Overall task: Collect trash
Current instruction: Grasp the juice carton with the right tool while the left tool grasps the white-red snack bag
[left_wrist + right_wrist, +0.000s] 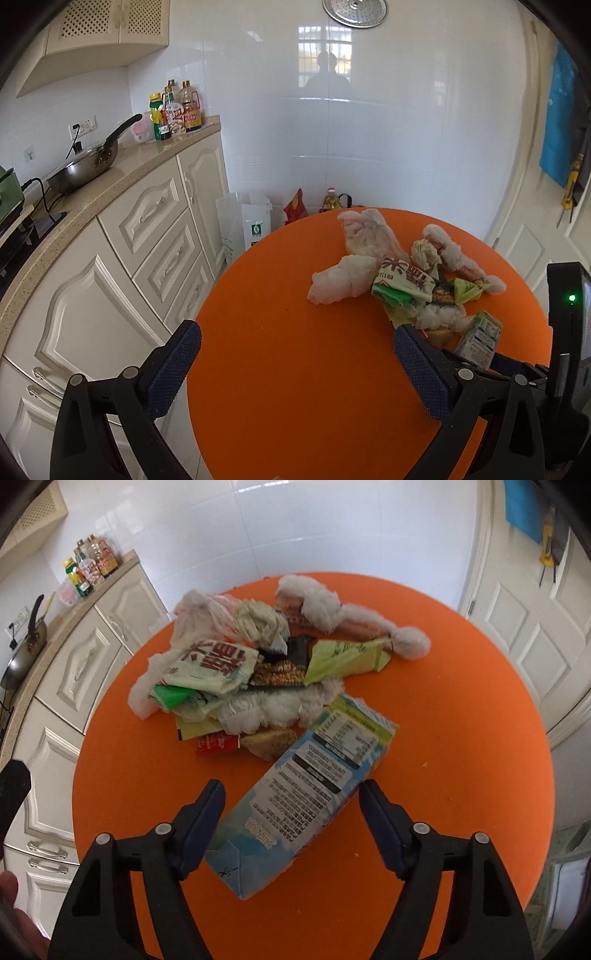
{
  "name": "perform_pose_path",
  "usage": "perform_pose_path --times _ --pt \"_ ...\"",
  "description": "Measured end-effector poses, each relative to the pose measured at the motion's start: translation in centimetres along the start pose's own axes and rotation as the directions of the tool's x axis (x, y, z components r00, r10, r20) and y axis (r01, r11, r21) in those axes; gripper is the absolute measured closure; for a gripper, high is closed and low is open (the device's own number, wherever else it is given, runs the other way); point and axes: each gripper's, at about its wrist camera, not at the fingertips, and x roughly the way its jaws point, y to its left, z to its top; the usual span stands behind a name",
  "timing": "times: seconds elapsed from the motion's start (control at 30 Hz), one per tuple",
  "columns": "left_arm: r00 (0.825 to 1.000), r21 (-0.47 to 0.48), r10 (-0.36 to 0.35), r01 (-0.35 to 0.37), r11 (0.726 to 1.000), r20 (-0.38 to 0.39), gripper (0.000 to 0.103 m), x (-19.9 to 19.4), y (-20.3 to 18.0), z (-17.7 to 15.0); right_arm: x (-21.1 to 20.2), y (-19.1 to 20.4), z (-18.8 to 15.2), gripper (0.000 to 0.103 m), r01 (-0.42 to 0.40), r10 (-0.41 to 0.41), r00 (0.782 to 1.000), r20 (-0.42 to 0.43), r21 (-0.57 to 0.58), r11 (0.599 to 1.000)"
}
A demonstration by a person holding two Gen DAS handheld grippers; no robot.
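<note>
A pile of trash (258, 664) lies on a round orange table (461, 720): crumpled white tissues, green and black snack wrappers, a red packet. A blue and white drink carton (306, 790) lies flat at the pile's near edge. My right gripper (291, 794) is open, its fingers on either side of the carton, apart from it. My left gripper (295, 339) is open and empty over bare table, its right finger (417, 365) near the pile (402, 277). The carton (480, 338) shows at the right in the left wrist view.
A counter (110, 181) with a lidded pan (85, 166) and sauce bottles (177, 110) runs along the left, above cream cabinets. Bags and an oil bottle (330, 199) stand on the floor behind the table. A white door (528, 627) is at the right.
</note>
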Motion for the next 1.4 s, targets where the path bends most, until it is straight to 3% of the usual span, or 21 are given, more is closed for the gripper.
perform_pose_path --times 0.3,0.47,0.53,0.7,0.97,1.2,1.23,1.3,1.33,1.4 --pt "1.000 0.017 -0.011 0.011 1.000 -0.023 0.001 2.4 -1.1 -0.3 0.0 -2.2 0.6 0.055 0.006 -0.006 1.000 -0.003 -0.050 0.999" --pt "0.999 0.036 -0.024 0.026 0.999 -0.038 0.001 3.3 -2.1 -0.1 0.9 -2.1 0.9 0.055 0.023 -0.026 0.999 -0.026 -0.095 0.995" --pt "0.999 0.051 -0.027 0.029 0.998 -0.038 0.001 3.6 -2.7 0.0 1.3 -2.0 0.8 0.061 0.034 -0.038 0.999 -0.025 -0.132 0.991" --pt "0.997 0.072 -0.051 0.056 0.996 -0.064 0.001 5.2 -4.0 0.5 0.7 -2.9 0.8 0.065 -0.009 0.006 1.000 -0.014 -0.163 0.987" --pt "0.987 0.073 -0.098 0.108 0.991 -0.126 0.001 9.1 -5.7 2.6 -1.1 -4.9 1.8 0.065 -0.007 0.014 0.999 0.052 -0.134 0.991" --pt "0.977 0.055 -0.099 0.111 0.992 -0.191 0.001 14.2 -7.4 4.1 -0.8 -6.5 2.3 0.065 -0.028 0.034 0.998 0.052 -0.116 0.993" --pt "0.973 0.043 -0.107 0.118 0.992 -0.202 0.004 15.1 -7.5 4.3 -0.8 -6.6 2.4 0.065 -0.032 0.038 0.998 0.051 -0.115 0.993" --pt "0.965 -0.005 -0.155 0.158 0.987 -0.213 0.022 16.3 -7.3 4.6 -0.8 -7.0 2.4 0.065 -0.033 0.039 0.998 0.051 -0.116 0.993" --pt "0.961 -0.028 -0.173 0.171 0.985 -0.217 0.039 16.7 -7.0 4.7 -0.8 -7.1 2.5 0.065 -0.036 0.042 0.998 0.051 -0.114 0.993" --pt "0.957 -0.058 -0.205 0.198 0.979 -0.205 0.050 16.9 -6.4 4.8 -0.8 -7.3 2.5 0.065 -0.039 0.045 0.998 0.051 -0.110 0.993"
